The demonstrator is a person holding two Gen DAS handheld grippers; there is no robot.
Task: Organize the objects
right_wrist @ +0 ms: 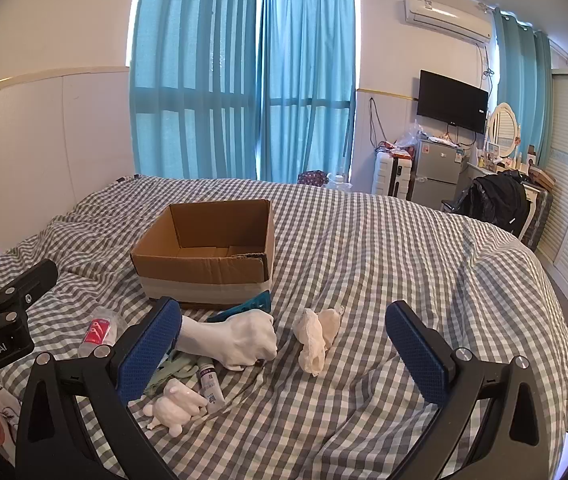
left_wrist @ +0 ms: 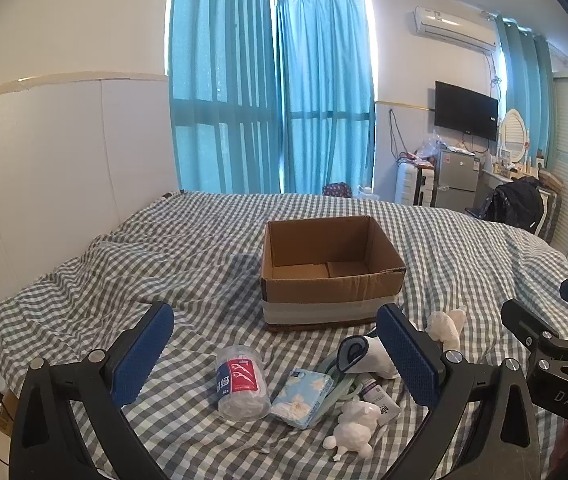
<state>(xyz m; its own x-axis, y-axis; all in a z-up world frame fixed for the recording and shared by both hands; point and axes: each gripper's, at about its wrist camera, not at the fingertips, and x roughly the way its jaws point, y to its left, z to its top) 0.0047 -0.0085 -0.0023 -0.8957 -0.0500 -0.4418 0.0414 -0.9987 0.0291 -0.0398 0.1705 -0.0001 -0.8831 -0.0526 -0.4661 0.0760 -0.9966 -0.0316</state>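
A matt cardboard box sits on soft checked cloth bedding.

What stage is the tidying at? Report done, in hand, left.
Done: nothing; the cardboard box looks empty. In hand: nothing; the left hand-held gripper and right hand-held gripper are both open. Left: the plastic jar, tissue pack, plaster fist, white figurines and small tube lie on the bed.

A grey-and-white checked cover spreads over the bed, under a brown cardboard box with a pale taped band. Beside the box lie a white plaster fist, a pale blue floral packet and a clear tub with a red-and-blue label. Behind the box hang turquoise curtains.
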